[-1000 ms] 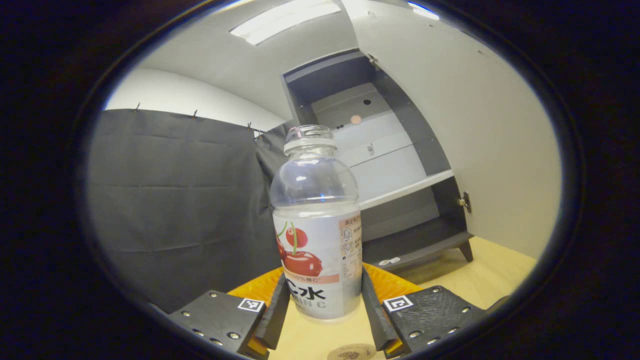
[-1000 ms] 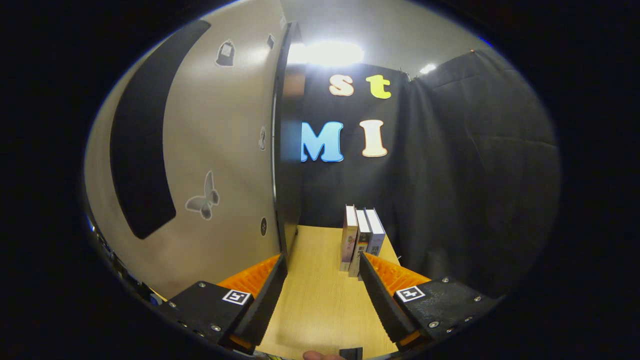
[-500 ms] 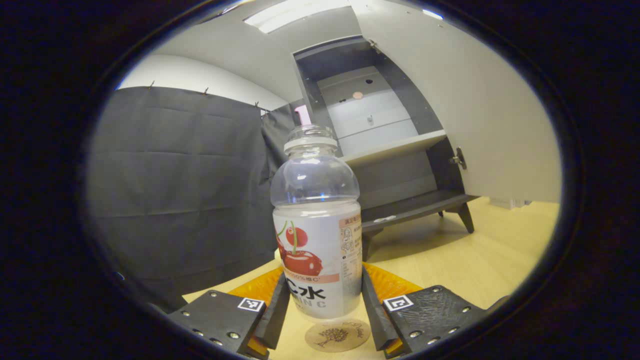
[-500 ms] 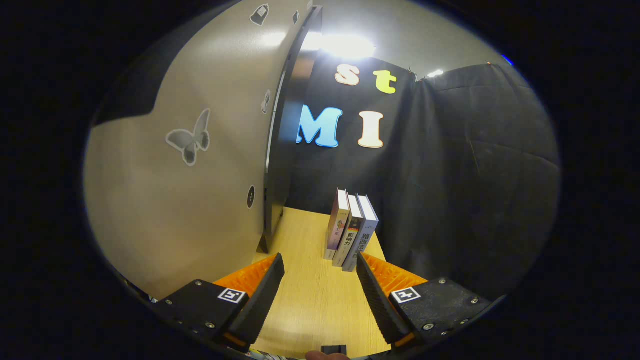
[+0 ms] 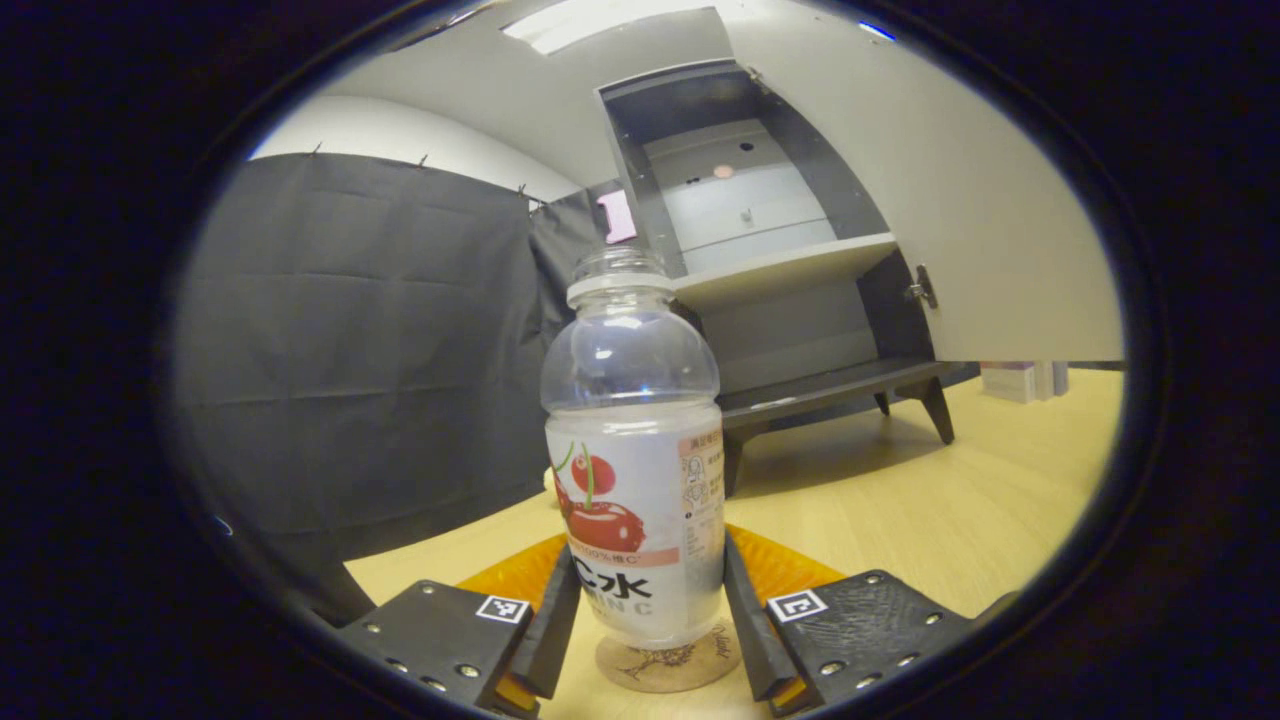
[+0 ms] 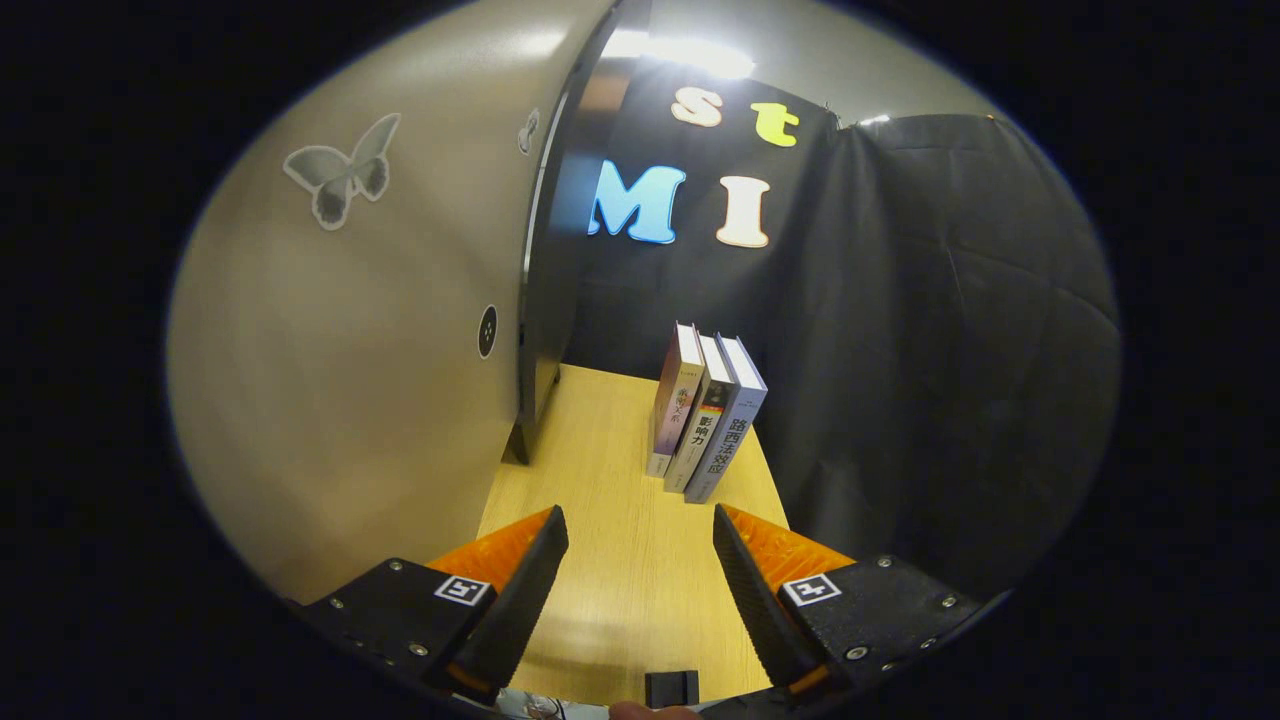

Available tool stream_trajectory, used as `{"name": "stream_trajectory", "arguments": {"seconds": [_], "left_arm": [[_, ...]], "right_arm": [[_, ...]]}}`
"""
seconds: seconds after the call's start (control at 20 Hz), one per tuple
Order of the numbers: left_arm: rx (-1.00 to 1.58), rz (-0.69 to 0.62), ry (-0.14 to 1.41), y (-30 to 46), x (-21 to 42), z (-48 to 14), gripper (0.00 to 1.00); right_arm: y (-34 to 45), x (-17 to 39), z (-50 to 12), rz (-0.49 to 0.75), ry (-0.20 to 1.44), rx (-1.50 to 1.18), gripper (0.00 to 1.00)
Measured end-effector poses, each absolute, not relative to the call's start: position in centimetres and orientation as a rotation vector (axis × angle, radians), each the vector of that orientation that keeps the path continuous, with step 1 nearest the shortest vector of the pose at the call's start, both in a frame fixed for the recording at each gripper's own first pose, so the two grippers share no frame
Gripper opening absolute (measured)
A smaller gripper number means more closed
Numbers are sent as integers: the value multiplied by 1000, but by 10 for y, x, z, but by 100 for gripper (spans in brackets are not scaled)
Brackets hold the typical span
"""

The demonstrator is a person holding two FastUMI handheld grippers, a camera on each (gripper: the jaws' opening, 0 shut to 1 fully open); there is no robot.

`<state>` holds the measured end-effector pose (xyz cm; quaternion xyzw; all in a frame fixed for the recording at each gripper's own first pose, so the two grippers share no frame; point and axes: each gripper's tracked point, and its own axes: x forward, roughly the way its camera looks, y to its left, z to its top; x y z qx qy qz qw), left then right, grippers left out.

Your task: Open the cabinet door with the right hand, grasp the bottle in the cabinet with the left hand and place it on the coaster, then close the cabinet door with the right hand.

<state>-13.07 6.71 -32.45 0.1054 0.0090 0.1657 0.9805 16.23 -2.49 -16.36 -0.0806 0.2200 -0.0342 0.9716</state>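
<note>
In the left gripper view a clear bottle (image 5: 635, 470) with a cherry label and no cap stands upright between the fingers of my left gripper (image 5: 645, 625), which is shut on it. Its base rests on or just above a round wooden coaster (image 5: 665, 665) on the table. Behind it the cabinet (image 5: 790, 300) stands with its door (image 5: 960, 230) swung open to the right. In the right gripper view my right gripper (image 6: 635, 590) is open, holding nothing, beside the outer face of the cabinet door (image 6: 380, 340), which bears butterfly stickers.
Three books (image 6: 705, 415) stand upright on the wooden table (image 6: 620, 540) ahead of the right gripper, against the black cloth wall. A white shelf (image 5: 790, 268) crosses the cabinet's inside. Black cloth hangs to the left of the bottle.
The left gripper has lowered the bottle down to the coaster, which has come into view under it. The right gripper has drawn down and back along the door.
</note>
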Motion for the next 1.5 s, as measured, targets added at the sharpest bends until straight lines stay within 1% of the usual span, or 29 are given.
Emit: {"name": "stream_trajectory", "arguments": {"seconds": [0.05, 0.1, 0.15, 0.3, 0.4, 0.45, 0.5, 0.55, 0.6, 0.85, 0.95, 1.0, 1.05, 1.1, 1.15, 1.2, 1.5], "left_arm": [[186, 318, 54, 66, -131, -331, 71], [162, 305, 82, 65, -132, -338, 74], [145, 301, 104, 66, -133, -345, 71], [110, 279, 145, 69, -134, -364, 71], [129, 256, 100, 68, -131, -360, 72], [135, 241, 82, 67, -128, -358, 77], [128, 220, 72, 65, -129, -359, 72], [120, 208, 86, 65, -128, -365, 72], [114, 199, 114, 65, -131, -374, 78], [99, 199, 99, 66, -131, -371, 75], [83, 210, 101, 70, -131, -372, 76], [81, 215, 102, 71, -130, -372, 84], [83, 221, 94, 73, -130, -370, 83], [83, 221, 84, 72, -133, -367, 84], [73, 211, 74, 71, -134, -363, 90], [63, 202, 65, 67, -136, -359, 84], [126, 231, 40, 74, -140, -333, 84]], "right_arm": [[-23, 162, -164, -63, 442, -167, 90], [-21, 161, -166, -57, 444, -173, 90], [-19, 160, -165, -51, 447, -168, 90], [-15, 159, -175, -50, 464, -148, 90], [-14, 157, -177, -50, 470, -142, 90], [-14, 156, -178, -51, 472, -142, 90], [-14, 155, -179, -52, 474, -141, 90], [-14, 155, -181, -54, 477, -139, 90], [-14, 155, -181, -56, 478, -136, 90], [-13, 155, -182, -56, 480, -136, 91], [-12, 153, -182, -55, 483, -129, 90], [-11, 154, -182, -53, 484, -128, 90], [-11, 155, -183, -52, 484, -128, 91], [-11, 155, -182, -52, 483, -129, 90], [-11, 155, -183, -53, 483, -130, 90], [-11, 155, -182, -51, 483, -128, 90], [-8, 155, -182, -34, 483, -124, 91]]}}
